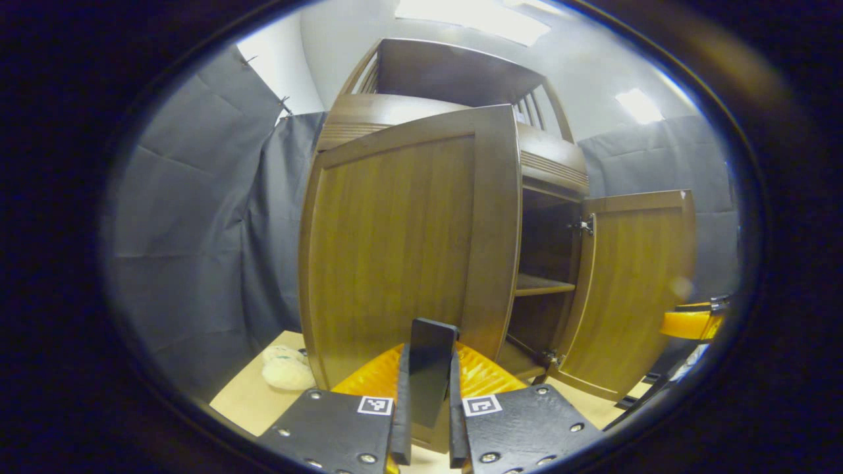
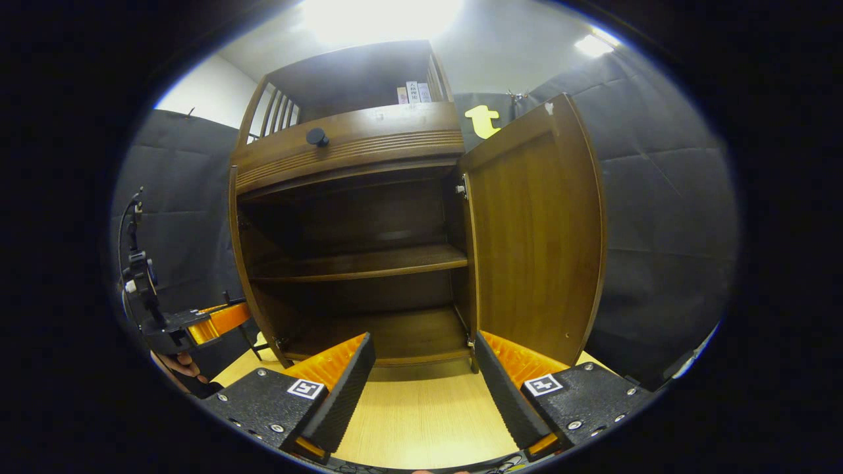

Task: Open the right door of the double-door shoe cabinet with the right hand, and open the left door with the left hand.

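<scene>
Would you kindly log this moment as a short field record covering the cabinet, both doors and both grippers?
cabinet: shoe cabinet, interior with one shelf exposed
right door: right door swung wide open
left door: left door partly open
left gripper: left gripper shut on a dark upright piece at the left door's lower edge
right gripper: right gripper open, holding nothing, in front of the cabinet

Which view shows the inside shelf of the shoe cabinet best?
The right gripper view: the shelf spans the open cabinet, seen from the front. The left gripper view gives a narrow piece of the shelf between left door and right door.
</scene>
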Demonstrator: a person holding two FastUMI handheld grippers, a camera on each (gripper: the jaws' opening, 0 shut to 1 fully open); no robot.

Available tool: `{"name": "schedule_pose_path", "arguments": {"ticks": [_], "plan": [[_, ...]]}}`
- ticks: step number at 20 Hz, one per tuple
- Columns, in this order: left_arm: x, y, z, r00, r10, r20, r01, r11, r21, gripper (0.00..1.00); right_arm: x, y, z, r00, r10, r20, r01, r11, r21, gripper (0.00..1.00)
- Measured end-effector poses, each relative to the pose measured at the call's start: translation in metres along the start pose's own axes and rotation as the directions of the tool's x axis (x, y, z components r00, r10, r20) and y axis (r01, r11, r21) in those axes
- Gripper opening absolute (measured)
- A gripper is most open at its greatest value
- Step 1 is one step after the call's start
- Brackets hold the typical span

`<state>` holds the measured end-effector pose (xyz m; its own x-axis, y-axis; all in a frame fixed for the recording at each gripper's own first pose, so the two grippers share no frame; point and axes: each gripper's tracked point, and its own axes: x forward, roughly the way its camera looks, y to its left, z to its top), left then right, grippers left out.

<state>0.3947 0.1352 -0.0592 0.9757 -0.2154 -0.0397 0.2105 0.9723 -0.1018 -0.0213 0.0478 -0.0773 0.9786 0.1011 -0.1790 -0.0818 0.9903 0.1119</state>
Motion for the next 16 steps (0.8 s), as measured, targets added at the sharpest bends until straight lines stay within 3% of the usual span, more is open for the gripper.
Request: {"name": "schedule_pose_path", "arguments": {"ticks": [5, 6, 13, 15, 16], "plan": [[-0.001, 0.004, 0.001, 1.0, 0.02, 0.012, -0.02, 0.999, -0.027, 0.17, 0.001, -0.008, -0.001, 1.0, -0.018, -0.01, 0.018, 1.0, 0.006, 0.94], [-0.004, 0.006, 0.003, 1.0, 0.024, 0.016, -0.024, 0.999, -0.03, 0.3, 0.002, -0.007, -0.001, 1.0, -0.015, -0.013, 0.015, 1.0, 0.013, 0.94], [-0.022, 0.018, 0.026, 0.993, 0.118, 0.027, -0.119, 0.992, 0.035, 0.08, 0.011, 0.014, -0.004, 0.999, 0.042, -0.023, -0.042, 0.999, -0.005, 0.94], [-0.029, 0.023, 0.038, 0.985, 0.168, 0.034, -0.169, 0.985, 0.034, 0.09, 0.013, 0.023, -0.004, 0.998, 0.061, -0.027, -0.062, 0.998, -0.009, 0.94], [-0.032, 0.025, 0.042, 0.982, 0.188, 0.036, -0.189, 0.981, 0.037, 0.14, 0.014, 0.026, -0.005, 0.997, 0.069, -0.028, -0.07, 0.997, -0.011, 0.94]]}}
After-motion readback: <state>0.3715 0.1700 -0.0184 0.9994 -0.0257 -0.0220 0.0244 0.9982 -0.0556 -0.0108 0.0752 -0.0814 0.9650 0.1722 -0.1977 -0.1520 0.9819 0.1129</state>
